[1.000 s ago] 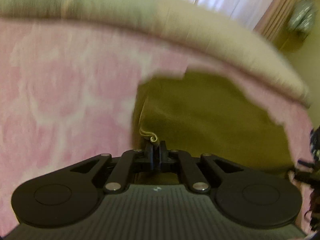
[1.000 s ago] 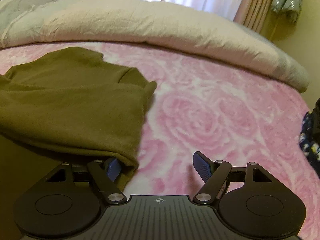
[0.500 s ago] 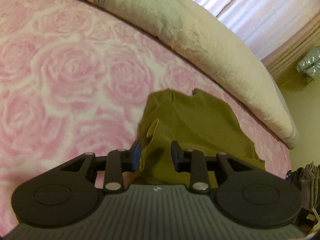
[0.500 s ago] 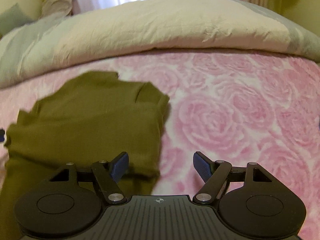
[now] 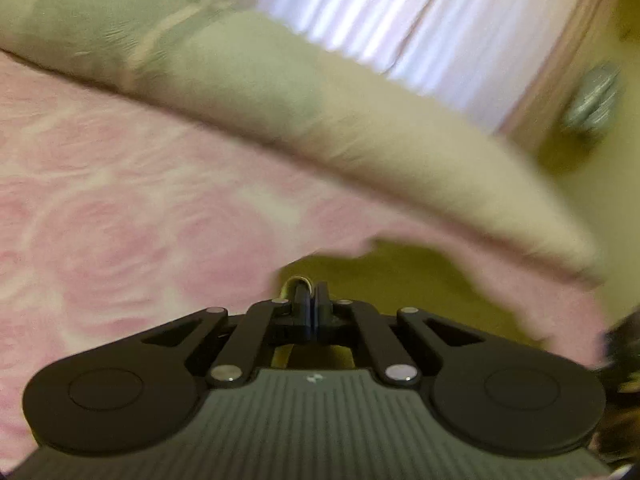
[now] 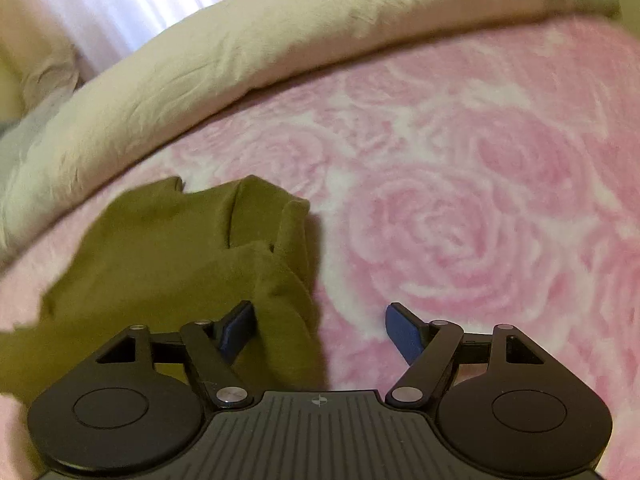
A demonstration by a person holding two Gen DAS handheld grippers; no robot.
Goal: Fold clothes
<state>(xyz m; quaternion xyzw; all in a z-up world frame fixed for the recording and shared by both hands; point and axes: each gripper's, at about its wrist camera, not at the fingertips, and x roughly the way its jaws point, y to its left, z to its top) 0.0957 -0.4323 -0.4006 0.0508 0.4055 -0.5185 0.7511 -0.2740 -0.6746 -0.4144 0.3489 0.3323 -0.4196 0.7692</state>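
An olive green garment (image 6: 180,248) lies crumpled on the pink rose blanket (image 6: 460,200). In the right wrist view my right gripper (image 6: 320,328) stands open just above it, and a fold of the cloth lies between the fingers against the left pad (image 6: 240,328), untouched by the right one. The left wrist view is blurred. There my left gripper (image 5: 312,300) is closing to fully shut, pinching a small curl of the garment's edge (image 5: 298,280). The rest of the garment (image 5: 420,280) spreads beyond its tips.
A rolled cream duvet (image 6: 280,40) runs along the far side of the bed, with pale curtains (image 5: 380,20) behind it. Dark patterned things (image 5: 624,360) sit at the right edge of the left wrist view. Bare pink blanket stretches right of the garment.
My left gripper opened over the garment's edge half a second ago and has shut on it again. The right gripper rolled and shifted, staying open; the garment now looks tilted and lower left.
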